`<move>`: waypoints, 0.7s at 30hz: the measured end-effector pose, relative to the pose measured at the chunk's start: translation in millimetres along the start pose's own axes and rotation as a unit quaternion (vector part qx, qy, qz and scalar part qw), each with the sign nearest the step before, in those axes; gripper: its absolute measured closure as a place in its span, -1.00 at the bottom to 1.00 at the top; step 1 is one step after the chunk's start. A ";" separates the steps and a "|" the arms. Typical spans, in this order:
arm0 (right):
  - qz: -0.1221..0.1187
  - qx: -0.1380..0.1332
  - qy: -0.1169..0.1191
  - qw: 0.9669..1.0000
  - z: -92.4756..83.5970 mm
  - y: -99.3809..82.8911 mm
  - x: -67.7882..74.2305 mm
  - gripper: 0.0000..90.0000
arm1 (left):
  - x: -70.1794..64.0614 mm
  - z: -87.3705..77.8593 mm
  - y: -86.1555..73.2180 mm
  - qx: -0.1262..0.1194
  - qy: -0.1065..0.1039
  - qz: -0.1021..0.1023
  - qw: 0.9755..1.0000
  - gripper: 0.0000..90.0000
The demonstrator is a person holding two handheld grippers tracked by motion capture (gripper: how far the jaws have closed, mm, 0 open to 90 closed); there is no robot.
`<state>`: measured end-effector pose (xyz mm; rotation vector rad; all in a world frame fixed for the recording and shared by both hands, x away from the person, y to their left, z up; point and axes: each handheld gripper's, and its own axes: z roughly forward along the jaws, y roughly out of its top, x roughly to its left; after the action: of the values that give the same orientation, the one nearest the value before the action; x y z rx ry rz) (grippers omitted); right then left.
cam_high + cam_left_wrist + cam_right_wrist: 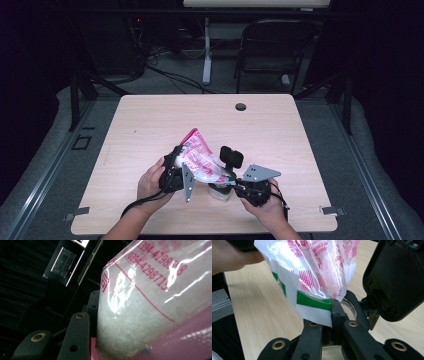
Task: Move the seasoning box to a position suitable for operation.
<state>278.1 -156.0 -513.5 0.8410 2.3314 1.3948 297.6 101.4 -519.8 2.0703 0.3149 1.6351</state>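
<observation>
Left gripper [176, 167]: black jaws clamped on the upper end of the clear plastic bag with pink print [200, 161]; white granules press against its film in the left gripper view
Right gripper [235, 181]: jaws pinched together on the bag's lower white-and-green corner [314, 307]
Bag: held tilted above the table between the two grippers
Small clear round jar [220, 191]: on the table just under the bag's lower end
Light wooden table [150, 115]: round hole [241, 106] near its far edge
</observation>
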 end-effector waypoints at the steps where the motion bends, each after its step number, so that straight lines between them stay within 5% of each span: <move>1: 0.001 0.000 -0.001 1.000 0.4 -0.2 0.0 0.97 | 0.2 -0.3 0.2 0.001 0.000 0.001 1.000 0.50; 21: -0.007 0.008 -0.001 1.000 -2.2 -1.9 3.2 0.96 | -2.1 -6.1 3.2 -0.011 0.008 0.009 1.000 0.50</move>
<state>273.8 -156.3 -514.0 0.8298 2.3461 1.3700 290.8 99.1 -518.9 2.0510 0.2842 1.6592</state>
